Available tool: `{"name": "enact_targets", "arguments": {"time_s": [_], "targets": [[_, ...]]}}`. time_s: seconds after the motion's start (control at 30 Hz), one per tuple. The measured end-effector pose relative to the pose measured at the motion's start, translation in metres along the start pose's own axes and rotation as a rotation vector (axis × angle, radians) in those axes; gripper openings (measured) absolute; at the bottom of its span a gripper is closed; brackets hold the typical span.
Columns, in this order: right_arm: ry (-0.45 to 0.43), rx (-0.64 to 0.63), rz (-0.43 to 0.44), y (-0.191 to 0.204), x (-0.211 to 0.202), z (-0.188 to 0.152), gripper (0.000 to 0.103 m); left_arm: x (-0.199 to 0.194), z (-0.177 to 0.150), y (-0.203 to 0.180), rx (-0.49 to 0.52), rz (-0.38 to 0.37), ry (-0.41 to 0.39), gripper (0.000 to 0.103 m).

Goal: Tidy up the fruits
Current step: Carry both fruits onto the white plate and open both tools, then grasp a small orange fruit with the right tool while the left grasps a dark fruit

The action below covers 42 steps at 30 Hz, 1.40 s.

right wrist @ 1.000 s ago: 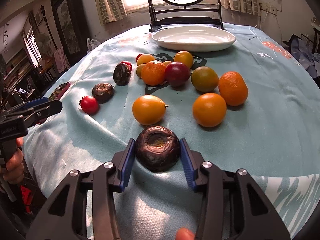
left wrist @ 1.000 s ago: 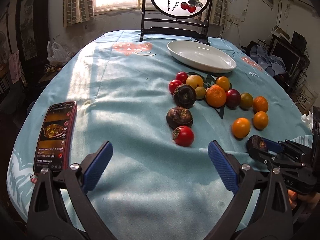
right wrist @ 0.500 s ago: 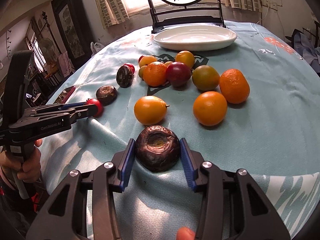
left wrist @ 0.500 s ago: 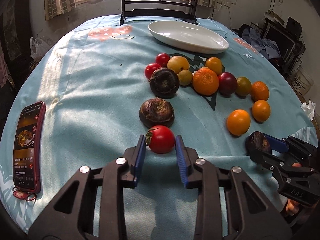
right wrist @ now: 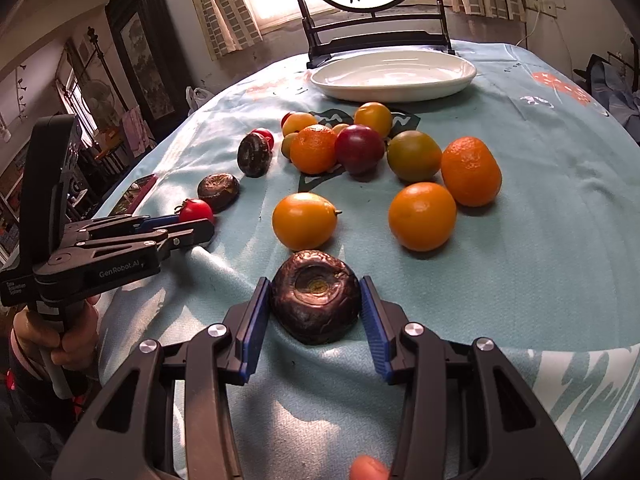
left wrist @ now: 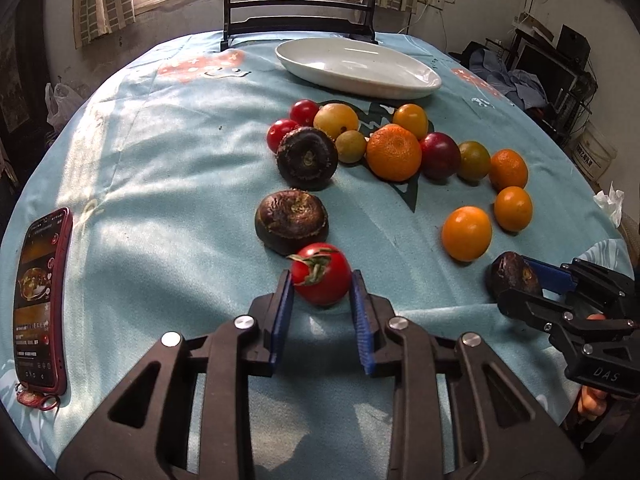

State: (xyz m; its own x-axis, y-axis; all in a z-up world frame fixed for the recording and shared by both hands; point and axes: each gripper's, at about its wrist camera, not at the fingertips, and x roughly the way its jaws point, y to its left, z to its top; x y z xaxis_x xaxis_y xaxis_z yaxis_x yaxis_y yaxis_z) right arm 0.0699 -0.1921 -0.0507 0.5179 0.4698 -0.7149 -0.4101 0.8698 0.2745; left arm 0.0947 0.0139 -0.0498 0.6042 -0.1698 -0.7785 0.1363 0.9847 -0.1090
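My left gripper (left wrist: 320, 280) is shut on a red tomato (left wrist: 321, 273) low over the blue tablecloth. My right gripper (right wrist: 314, 300) is shut on a dark brown water chestnut (right wrist: 315, 301) near the table's front edge; it also shows in the left wrist view (left wrist: 514, 274). Two more dark chestnuts (left wrist: 292, 220) (left wrist: 307, 158) lie beyond the tomato. A cluster of oranges (left wrist: 394, 152), yellow and red fruits (left wrist: 335, 120) and a dark plum (left wrist: 439, 155) lies mid-table. An empty white oval plate (left wrist: 358, 65) stands at the back.
A red phone (left wrist: 40, 304) lies at the table's left edge. A dark chair with a round painted panel (left wrist: 300, 0) stands behind the plate. A crumpled tissue (left wrist: 610, 204) sits at the right edge. Clutter fills the room's right side.
My left gripper went from wide open to shut on the tomato, moving forward to it. My right gripper stayed shut on the chestnut.
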Motion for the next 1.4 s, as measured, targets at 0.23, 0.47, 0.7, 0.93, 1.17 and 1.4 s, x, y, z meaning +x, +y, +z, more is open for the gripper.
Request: {"name": "enact_targets", "arguments": {"time_s": [0.23, 0.47, 0.7, 0.93, 1.17, 1.4], "targets": [[-0.071, 0.032, 0.121, -0.006, -0.032, 0.036, 0.045, -0.024, 0.04, 0.001, 0.001, -0.055, -0.085, 0.029], [-0.117, 0.058, -0.007, -0.041, 0.006, 0.145, 0.045, 0.022, 0.156, -0.02, 0.028, -0.046, -0.119, 0.029], [0.033, 0.078, -0.118, -0.085, 0.096, 0.21, 0.045, 0.114, 0.222, -0.026, 0.048, 0.011, 0.031, 0.029], [0.069, 0.07, -0.105, -0.099, 0.113, 0.227, 0.066, 0.121, 0.228, -0.017, 0.038, 0.094, 0.008, 0.078], [-0.066, 0.06, -0.064, -0.09, 0.047, 0.196, 0.067, 0.062, 0.195, -0.004, 0.019, 0.069, -0.044, 0.094], [-0.131, 0.121, -0.095, -0.072, -0.018, 0.101, 0.067, 0.009, 0.101, 0.013, -0.006, 0.076, -0.073, 0.098]]}}
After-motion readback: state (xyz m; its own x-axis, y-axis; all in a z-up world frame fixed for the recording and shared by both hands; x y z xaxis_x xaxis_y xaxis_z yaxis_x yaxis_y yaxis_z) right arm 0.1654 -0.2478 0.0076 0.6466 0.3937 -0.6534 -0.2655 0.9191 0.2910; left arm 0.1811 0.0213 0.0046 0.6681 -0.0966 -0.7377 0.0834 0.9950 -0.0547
